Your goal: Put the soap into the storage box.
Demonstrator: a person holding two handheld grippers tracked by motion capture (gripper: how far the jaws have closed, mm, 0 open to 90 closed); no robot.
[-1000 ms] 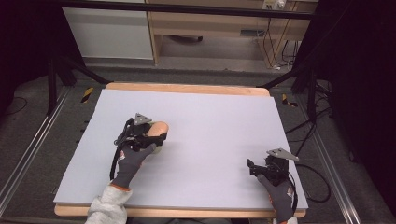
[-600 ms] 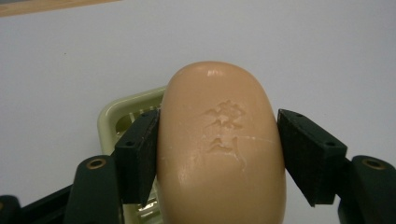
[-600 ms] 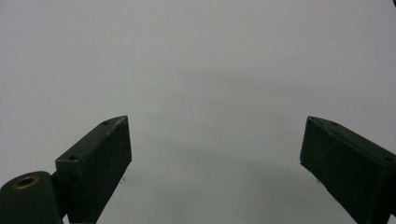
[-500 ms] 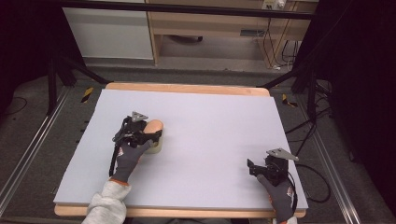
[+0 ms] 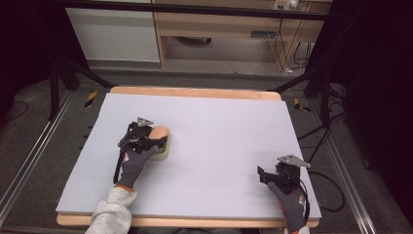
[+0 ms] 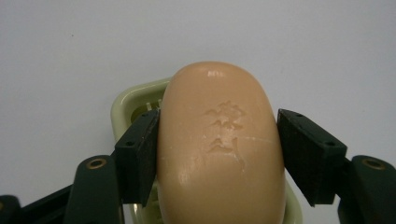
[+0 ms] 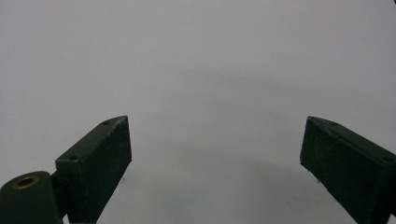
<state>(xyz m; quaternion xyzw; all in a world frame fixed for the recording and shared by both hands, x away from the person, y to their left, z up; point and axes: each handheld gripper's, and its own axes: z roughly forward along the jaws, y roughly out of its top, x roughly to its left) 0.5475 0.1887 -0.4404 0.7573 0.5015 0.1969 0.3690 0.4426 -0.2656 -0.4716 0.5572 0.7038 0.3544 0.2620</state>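
A tan oval soap bar (image 6: 219, 149) with a stamped mark sits between my left gripper's (image 6: 217, 140) black jaws, which are shut on its sides. Beneath it lies a pale green soap dish (image 6: 133, 105), its rim showing at the left. In the high view, the left gripper (image 5: 158, 139) holds the soap bar (image 5: 159, 132) over the soap dish (image 5: 164, 152) at the table's left middle. My right gripper (image 5: 263, 174) rests open near the front right corner, and the right gripper (image 7: 215, 158) has nothing between its jaws.
The work surface is a pale lavender board (image 5: 219, 126) on a wooden table, with a wooden edge (image 5: 195, 92) at the back. Black frame legs and cables stand on the floor at either side. A cable (image 5: 321, 195) trails right of the right gripper.
The left gripper and soap bar have shifted slightly left and settled over the soap dish. The right gripper has stayed still.
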